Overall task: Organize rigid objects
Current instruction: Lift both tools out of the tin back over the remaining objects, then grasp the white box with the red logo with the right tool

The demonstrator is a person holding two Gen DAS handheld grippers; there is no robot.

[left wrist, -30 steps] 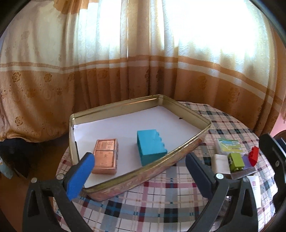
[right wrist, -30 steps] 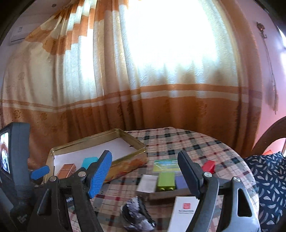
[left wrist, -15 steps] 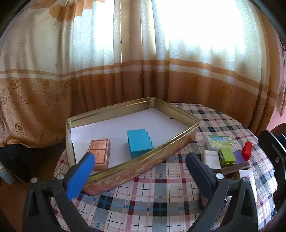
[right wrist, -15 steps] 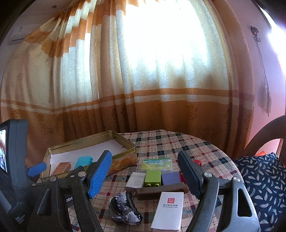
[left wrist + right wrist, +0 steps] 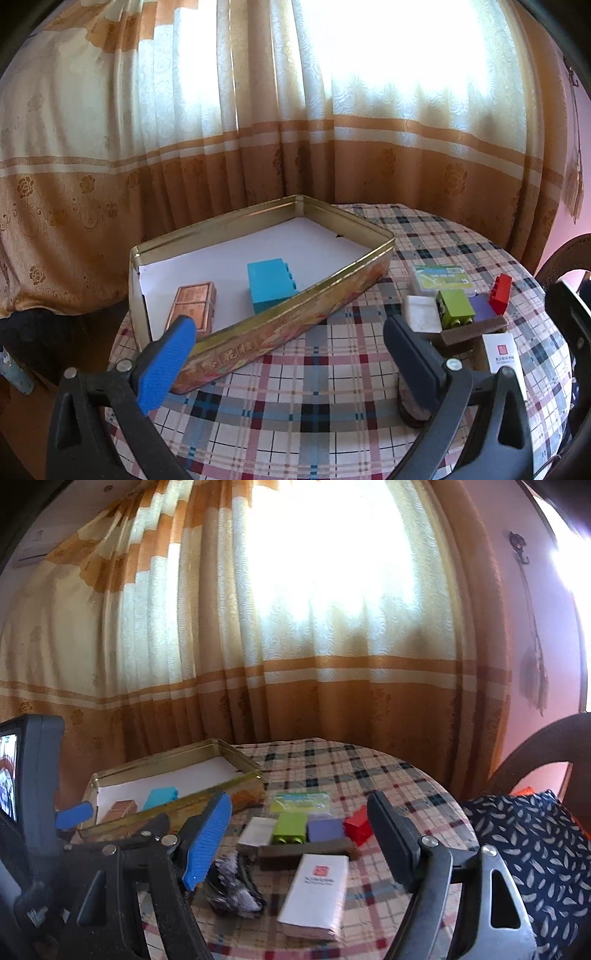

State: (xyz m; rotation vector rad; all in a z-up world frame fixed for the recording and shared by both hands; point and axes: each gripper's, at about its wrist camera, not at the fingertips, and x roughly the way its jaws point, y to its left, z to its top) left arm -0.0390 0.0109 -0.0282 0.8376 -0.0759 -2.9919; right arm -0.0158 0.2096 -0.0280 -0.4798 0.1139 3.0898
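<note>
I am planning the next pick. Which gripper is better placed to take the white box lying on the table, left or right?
Right, probably. The right gripper is open and the white box lies just ahead between its fingers. The left gripper is also open but faces the gold tin; in its view the box sits far to the side.

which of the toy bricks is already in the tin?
The blue brick. It sits on the white liner inside the tin, beside the copper-coloured box. The green brick and red brick lie outside on the tablecloth.

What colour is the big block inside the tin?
Turquoise blue block, clearest in the left wrist view.
</note>
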